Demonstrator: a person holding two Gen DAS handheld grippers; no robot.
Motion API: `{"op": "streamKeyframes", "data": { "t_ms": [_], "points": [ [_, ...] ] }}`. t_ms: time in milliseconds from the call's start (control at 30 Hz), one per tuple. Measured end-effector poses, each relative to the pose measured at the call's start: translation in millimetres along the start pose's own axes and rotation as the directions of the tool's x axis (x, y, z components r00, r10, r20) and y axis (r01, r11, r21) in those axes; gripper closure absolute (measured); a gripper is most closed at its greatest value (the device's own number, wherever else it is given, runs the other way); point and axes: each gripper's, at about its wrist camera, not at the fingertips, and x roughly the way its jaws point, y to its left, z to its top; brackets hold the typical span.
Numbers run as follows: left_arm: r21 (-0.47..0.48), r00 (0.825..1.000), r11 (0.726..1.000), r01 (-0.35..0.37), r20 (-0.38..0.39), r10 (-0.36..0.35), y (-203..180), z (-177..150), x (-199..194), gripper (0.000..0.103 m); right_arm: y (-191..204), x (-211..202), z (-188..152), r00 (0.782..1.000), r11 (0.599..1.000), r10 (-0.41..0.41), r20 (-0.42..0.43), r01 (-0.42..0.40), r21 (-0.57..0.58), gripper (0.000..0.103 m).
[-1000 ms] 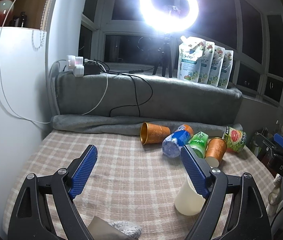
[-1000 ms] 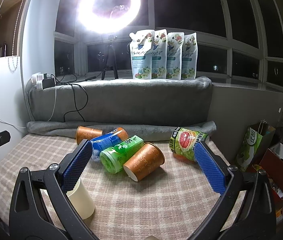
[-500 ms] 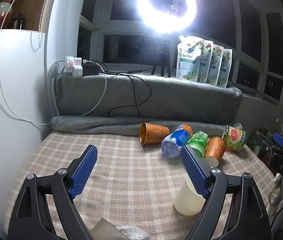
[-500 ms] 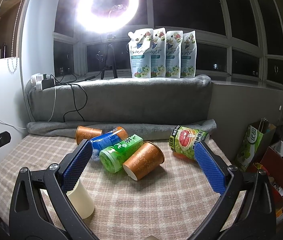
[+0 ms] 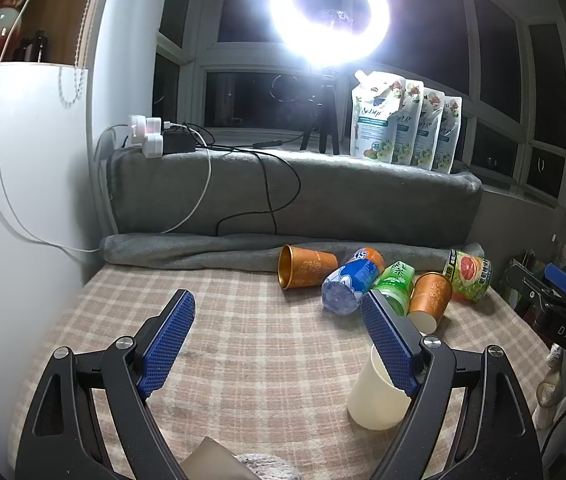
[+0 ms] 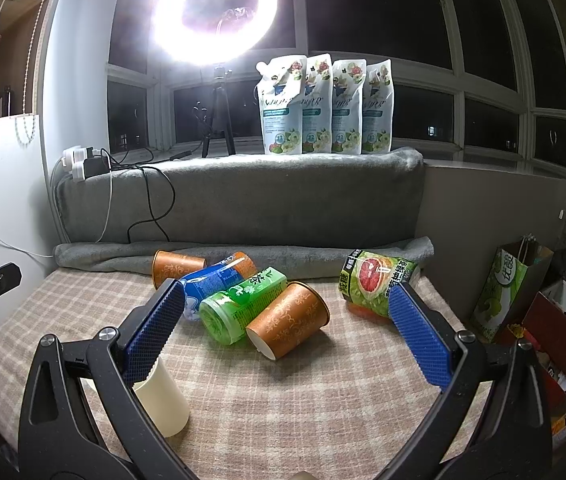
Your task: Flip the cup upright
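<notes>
A cream paper cup (image 5: 375, 396) stands mouth-down on the checked cloth, partly behind my left gripper's right finger; it also shows in the right wrist view (image 6: 163, 400), behind the right gripper's left finger. Two orange patterned cups lie on their sides: one near the grey blanket (image 5: 305, 266) (image 6: 175, 266), one nearer the middle (image 5: 429, 300) (image 6: 289, 320). My left gripper (image 5: 279, 338) is open and empty above the cloth. My right gripper (image 6: 283, 332) is open and empty, with the nearer orange cup between its fingers but farther off.
A blue bottle (image 6: 211, 280), a green bottle (image 6: 239, 308) and a grapefruit can (image 6: 375, 284) lie among the cups. A grey blanket roll (image 6: 243, 252) backs the table. Bags and boxes (image 6: 519, 292) stand off the right edge. Cables hang at the left.
Both views have shifted only slightly. The cups and bottles have not moved, and both grippers stay open.
</notes>
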Motion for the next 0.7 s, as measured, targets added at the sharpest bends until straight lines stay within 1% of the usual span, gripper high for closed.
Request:
{"op": "streamKeyframes", "data": {
  "t_ms": [500, 700],
  "points": [
    [0.008, 1.000, 1.000, -0.005, 0.007, 0.005, 1.3, 2.6, 0.8, 0.017, 0.1, 0.4, 0.1, 1.000, 1.000, 0.001, -0.002, -0.001, -0.001, 0.000],
    [0.020, 1.000, 1.000, -0.010, 0.026, 0.010, 1.5, 2.5, -1.2, 0.017, 0.1, 0.5, -1.4, 1.000, 1.000, 0.000, -0.002, 0.000, -0.001, 0.000]
  ]
}}
